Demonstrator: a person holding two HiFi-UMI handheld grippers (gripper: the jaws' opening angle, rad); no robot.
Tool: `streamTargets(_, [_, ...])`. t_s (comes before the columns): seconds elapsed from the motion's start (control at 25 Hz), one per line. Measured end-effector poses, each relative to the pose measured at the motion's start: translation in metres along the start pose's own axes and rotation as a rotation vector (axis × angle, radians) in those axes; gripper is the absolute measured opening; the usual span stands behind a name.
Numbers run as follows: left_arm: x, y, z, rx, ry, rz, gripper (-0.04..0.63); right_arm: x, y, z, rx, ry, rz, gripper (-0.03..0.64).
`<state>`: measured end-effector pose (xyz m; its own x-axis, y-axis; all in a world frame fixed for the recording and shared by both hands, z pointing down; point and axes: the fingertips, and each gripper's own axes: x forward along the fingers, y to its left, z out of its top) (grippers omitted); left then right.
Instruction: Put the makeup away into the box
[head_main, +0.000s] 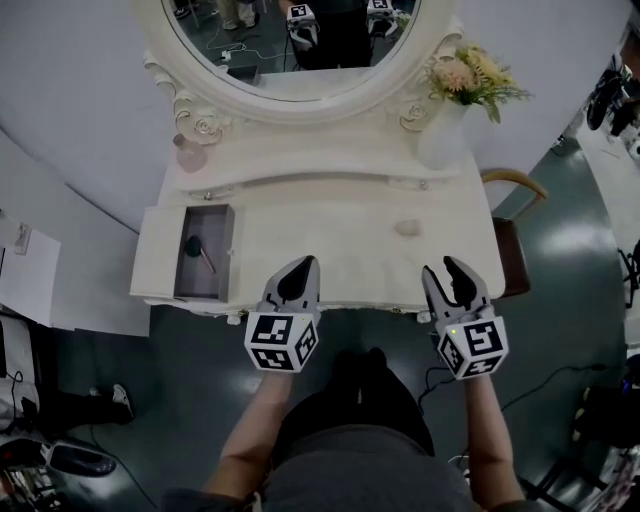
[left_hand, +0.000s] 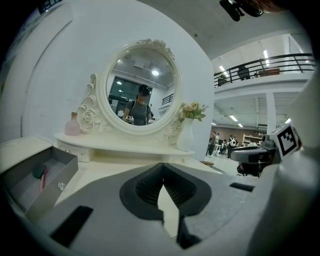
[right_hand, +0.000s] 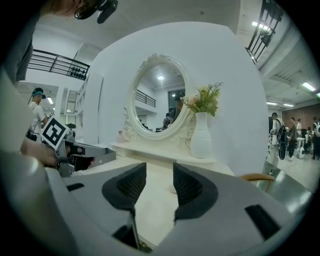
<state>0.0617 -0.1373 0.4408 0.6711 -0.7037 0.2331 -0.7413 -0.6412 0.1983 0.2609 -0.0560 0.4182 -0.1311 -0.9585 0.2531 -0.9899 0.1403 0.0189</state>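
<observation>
Even indoor light, bright ceiling lamps, fisheye bending at edges, soft near foreground

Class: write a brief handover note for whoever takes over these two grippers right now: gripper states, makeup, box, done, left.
Left gripper: fingers together, empty. Right gripper: fingers apart, empty.
Box open at the left of the table, a brush inside: done.
Left: the small pale item on the table ahead of the right gripper; possibly the pink bottle on the shelf.
</observation>
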Motion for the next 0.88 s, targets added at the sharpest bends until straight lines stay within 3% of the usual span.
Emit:
streamTargets(0.4, [0.023,0.0,0.004,-0.008,0.007,0.057,0.005,0.034,-0.031,-0.001,-0.078,0.05,0.076,0.178])
streamTargets(0.88, [0.047,0.006,0.01,-0.015,0.013,0.188,0.005,0.089,-0.051,-0.019,-0.157,0.14,0.283,0.207])
